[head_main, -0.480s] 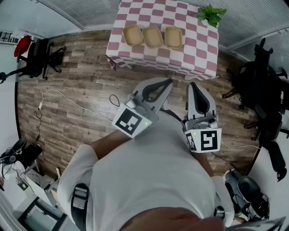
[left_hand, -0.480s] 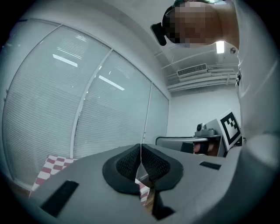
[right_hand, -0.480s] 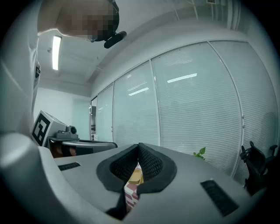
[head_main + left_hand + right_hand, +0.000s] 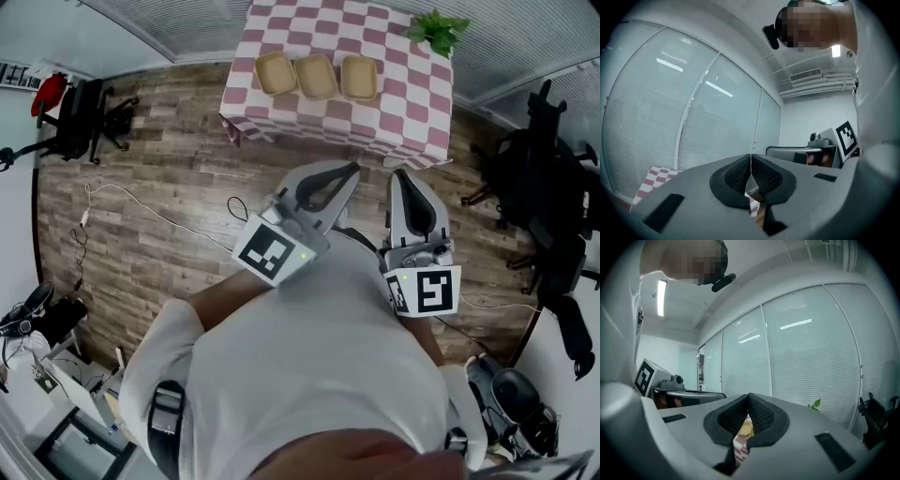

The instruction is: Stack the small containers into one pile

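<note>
Three small tan containers, left [image 4: 275, 72], middle [image 4: 317, 76] and right [image 4: 360, 77], sit side by side in a row on the table with the pink-and-white checked cloth [image 4: 394, 112]. Both grippers are held near the person's body over the wooden floor, well short of the table. The left gripper [image 4: 349, 172] [image 4: 751, 161] is shut, its pads pressed together with nothing between them. The right gripper [image 4: 397, 176] [image 4: 748, 401] is shut and empty too. In the right gripper view a sliver of a tan container [image 4: 745, 429] shows below the pads, far off.
A green plant [image 4: 439, 30] stands on the table's far right corner. Black office chairs stand at the left [image 4: 80, 117] and the right [image 4: 539, 178]. A cable [image 4: 141, 208] trails across the wooden floor. Blinds cover the glass walls [image 4: 684, 117].
</note>
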